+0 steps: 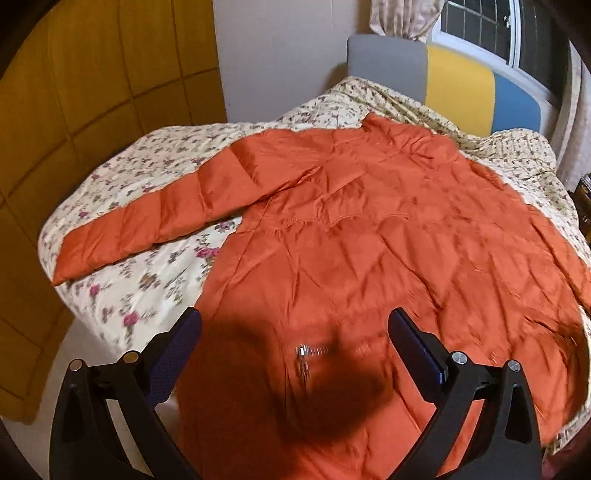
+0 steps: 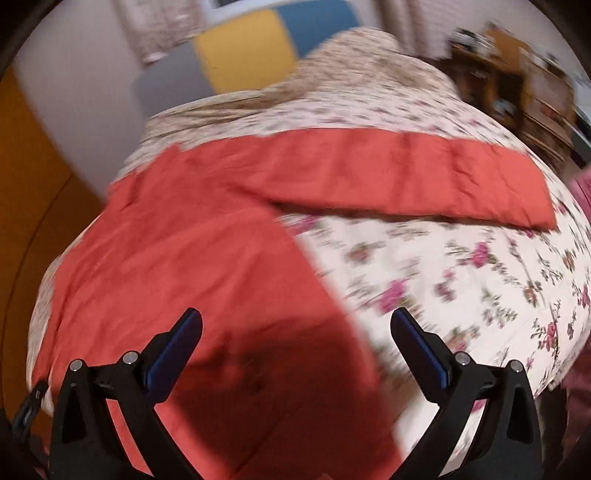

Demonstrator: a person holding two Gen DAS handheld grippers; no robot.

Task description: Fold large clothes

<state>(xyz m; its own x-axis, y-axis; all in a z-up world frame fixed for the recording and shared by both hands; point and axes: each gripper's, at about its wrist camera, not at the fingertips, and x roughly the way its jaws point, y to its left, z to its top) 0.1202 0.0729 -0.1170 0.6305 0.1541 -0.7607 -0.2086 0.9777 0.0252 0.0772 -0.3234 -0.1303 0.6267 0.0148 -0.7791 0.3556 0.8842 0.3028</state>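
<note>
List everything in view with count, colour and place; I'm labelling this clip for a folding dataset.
jacket: one, orange, spread flat on the bed, sleeves out to both sides
bedspread: one, cream with pink flowers, under the jacket
headboard: one, grey, yellow and blue panels, far end of the bed
wardrobe: one, yellow-brown, beside the bed
window: one, white frame, behind the headboard
left gripper: one, black with blue pads, open above the jacket hem
right gripper: one, black with blue pads, open over the jacket's side edge

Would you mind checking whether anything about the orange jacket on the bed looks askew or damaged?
Nothing stands out. The orange jacket lies spread on the floral bedspread, sleeves out to the sides, only creased; no damage shows.
</note>
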